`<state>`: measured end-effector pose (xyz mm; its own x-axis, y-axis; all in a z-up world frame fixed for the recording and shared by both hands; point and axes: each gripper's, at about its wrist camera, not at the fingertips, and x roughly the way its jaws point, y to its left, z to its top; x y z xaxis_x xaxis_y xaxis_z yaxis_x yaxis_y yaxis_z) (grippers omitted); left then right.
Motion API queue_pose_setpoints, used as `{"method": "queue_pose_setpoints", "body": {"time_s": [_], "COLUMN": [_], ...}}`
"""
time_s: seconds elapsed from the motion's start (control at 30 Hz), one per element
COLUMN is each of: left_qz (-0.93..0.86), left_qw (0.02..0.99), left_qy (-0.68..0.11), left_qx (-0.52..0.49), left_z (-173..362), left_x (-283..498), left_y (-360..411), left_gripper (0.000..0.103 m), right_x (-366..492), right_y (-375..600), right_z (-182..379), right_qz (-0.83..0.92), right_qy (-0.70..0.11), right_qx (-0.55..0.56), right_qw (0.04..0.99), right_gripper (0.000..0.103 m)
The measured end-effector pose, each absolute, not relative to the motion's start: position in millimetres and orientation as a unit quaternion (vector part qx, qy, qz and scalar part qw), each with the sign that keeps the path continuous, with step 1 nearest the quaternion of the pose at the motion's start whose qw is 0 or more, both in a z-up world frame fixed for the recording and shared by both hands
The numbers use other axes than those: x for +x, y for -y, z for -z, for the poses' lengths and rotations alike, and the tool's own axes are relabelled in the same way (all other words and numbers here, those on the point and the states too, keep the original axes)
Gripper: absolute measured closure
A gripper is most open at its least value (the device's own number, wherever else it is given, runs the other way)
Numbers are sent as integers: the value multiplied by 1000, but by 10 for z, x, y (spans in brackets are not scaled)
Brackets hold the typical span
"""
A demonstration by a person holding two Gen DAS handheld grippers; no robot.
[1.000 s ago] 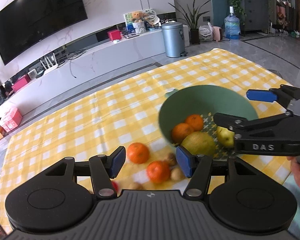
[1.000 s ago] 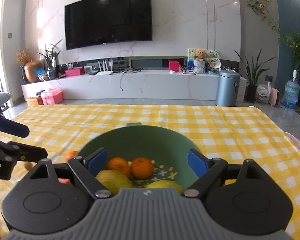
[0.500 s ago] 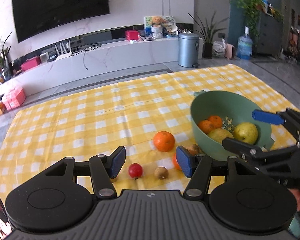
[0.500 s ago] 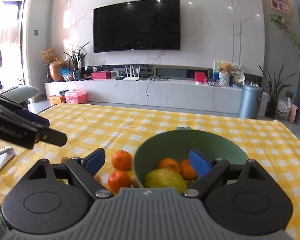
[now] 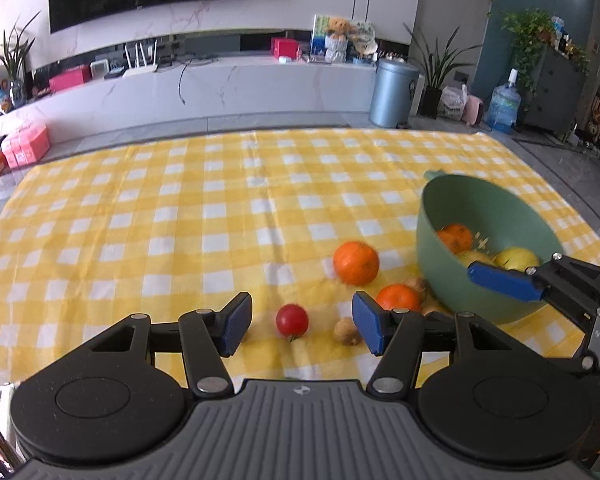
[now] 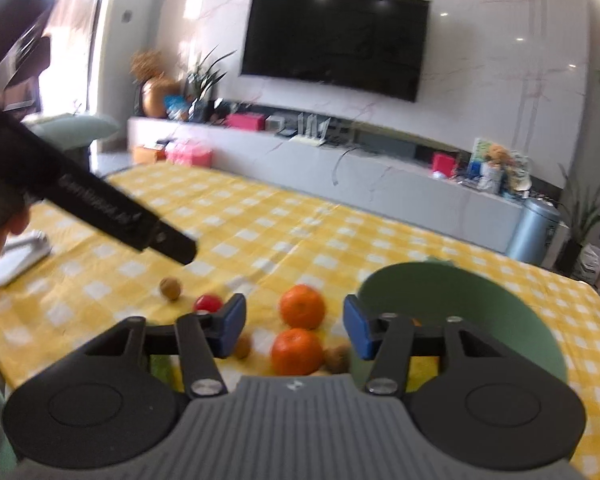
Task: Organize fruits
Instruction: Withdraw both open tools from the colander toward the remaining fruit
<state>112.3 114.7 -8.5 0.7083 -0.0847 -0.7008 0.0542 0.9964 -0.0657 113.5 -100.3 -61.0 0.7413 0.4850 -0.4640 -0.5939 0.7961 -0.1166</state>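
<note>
Left claw (image 5: 302, 330) was held wide, nothing gripped, above the near edge of the bench (image 5: 180, 208) under its yellow check cloth. A red tomato (image 5: 292, 320) and a small brown fruit (image 5: 347, 331) were seen on the cloth between its pads. Right claw (image 6: 294, 330) was also spread wide and empty, with the near orange (image 6: 297, 351) framed between its pads and the far orange (image 6: 303, 306) just behind it. Green bowl (image 5: 452, 276) was sat at the right, an orange (image 5: 455, 238) and yellow-green fruit (image 5: 516, 259) inside. Another small brown fruit (image 6: 170, 288) was noted apart, left of the tomato.
</note>
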Motion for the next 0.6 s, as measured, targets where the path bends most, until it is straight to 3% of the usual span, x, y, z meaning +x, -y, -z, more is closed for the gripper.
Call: {"method": "queue_pose_setpoints", "body": {"time_s": [0.17,0.33,0.6], "left_qz": [45,56,31], "left_qw": [917,908,902], "left_qy": [-396,-416,-431], "left_qx": [-17,-6,-11], "left_z": [231,396,506], "left_x": [1161,1212,1254], "left_y": [-1150,-1111,-1169], "left_gripper": [35,48,52], "right_x": [1187,1232,1297], "right_y": [838,778,732], "right_z": [811,974,1093], "right_qz": [-287,-275,-247], "right_qy": [-241,-256,-271], "right_qx": [-164,-201,-232], "right_qw": [912,905,901], "right_gripper": [61,67,75]}}
